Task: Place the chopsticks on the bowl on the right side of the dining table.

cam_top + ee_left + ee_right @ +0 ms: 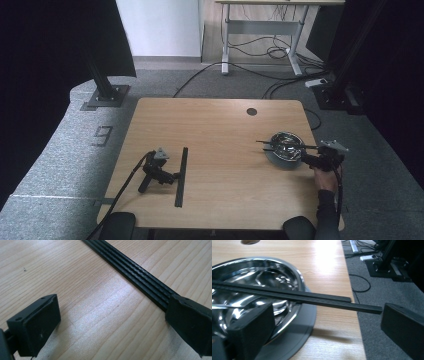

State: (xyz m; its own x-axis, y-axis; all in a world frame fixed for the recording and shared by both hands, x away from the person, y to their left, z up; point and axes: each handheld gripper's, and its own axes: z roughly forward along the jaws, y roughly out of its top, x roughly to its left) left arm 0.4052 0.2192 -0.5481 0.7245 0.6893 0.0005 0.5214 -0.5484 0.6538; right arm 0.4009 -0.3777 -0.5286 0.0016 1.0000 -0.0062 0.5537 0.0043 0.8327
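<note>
Chopsticks (312,298), a pair of thin, straight, matt black sticks with squared ends, are the thing in hand, but going left to right the wooden surface (220,130) first carries the left gripper (176,175), lying unheld near the left front with its cable trailing off the near edge. Its jaws stand wide apart around bare wood, and the right jaw tip touches a long black ribbed strip (181,176), which runs from near to far just right of it; in the left gripper view the strip (130,272) shows fine lengthwise grooves. Farther right, near the right edge, a shiny steel bowl (285,145) sits on a dark grey round plate (280,161). The chopsticks (285,145) lie side by side across the bowl's rim, their ends jutting past it toward the surface's right edge, one reaching further than the other. The right gripper (306,159), held in a hand (327,177), has its jaws wide apart, either side of those jutting ends, not clamped on them.
</note>
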